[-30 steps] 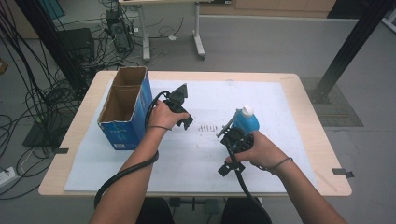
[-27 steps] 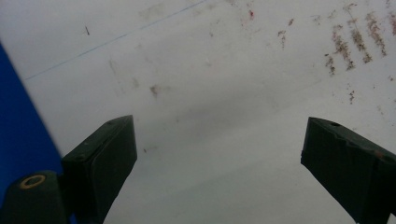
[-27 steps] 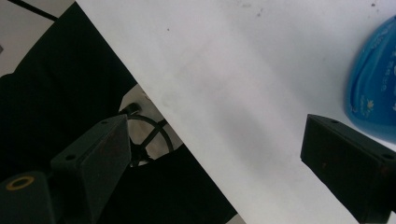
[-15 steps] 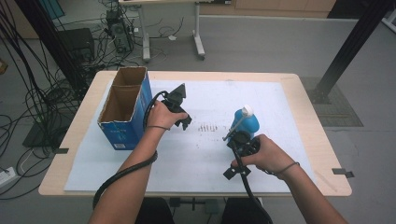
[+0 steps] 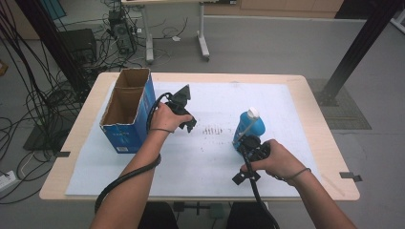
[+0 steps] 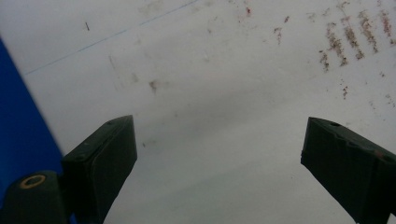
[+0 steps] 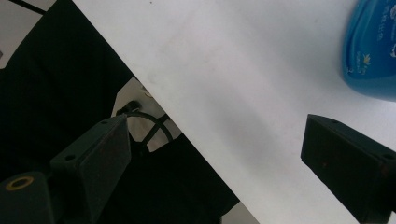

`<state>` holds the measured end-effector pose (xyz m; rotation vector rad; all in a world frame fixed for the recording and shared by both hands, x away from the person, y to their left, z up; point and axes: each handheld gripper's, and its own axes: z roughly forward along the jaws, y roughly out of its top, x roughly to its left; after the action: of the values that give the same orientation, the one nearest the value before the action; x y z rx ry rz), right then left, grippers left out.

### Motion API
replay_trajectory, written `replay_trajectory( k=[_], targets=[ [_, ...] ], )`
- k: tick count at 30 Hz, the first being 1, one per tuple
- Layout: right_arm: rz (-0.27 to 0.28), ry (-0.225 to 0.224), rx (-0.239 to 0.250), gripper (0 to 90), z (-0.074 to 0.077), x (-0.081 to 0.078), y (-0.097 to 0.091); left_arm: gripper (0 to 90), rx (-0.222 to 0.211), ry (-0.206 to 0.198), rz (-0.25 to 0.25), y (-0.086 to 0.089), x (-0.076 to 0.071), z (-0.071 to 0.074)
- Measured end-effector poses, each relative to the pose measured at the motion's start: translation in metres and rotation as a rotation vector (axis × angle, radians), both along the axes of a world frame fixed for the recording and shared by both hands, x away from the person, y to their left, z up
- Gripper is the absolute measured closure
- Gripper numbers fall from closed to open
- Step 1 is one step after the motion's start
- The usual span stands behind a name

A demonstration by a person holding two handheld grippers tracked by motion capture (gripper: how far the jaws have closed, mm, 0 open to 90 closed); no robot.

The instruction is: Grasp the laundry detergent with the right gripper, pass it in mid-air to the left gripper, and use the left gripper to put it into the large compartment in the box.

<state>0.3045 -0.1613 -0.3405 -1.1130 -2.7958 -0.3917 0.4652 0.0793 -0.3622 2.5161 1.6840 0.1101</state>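
Note:
A blue bottle with a white cap stands upright on the white mat, right of centre. My right gripper sits just in front of it, angled toward the table's near edge. In the right gripper view its jaws stand open with nothing between them, and the bottle lies off to the upper right, outside them. My left gripper hovers over the mat beside the cardboard box. In the left gripper view it is open over bare mat.
The open-topped box has blue sides and two compartments, and stands at the mat's left edge. A patch of small dark marks lies between the hands. The table's near edge runs close under the right gripper. Cables and stands crowd the floor behind.
The right hand has drifted slightly toward the near edge and turned a little beside the bottle. The bottle, the box and the left hand have stayed put.

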Motion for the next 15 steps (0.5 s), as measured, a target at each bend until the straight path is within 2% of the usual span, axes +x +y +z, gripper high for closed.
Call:
replay_trajectory(
  k=[15],
  targets=[
    [-0.026, -0.002, -0.006, 8.1, -0.002, -0.003, -0.016, 10.8, -0.004, 0.003, 0.007, 0.003, -0.001, -0.001]
  ],
)
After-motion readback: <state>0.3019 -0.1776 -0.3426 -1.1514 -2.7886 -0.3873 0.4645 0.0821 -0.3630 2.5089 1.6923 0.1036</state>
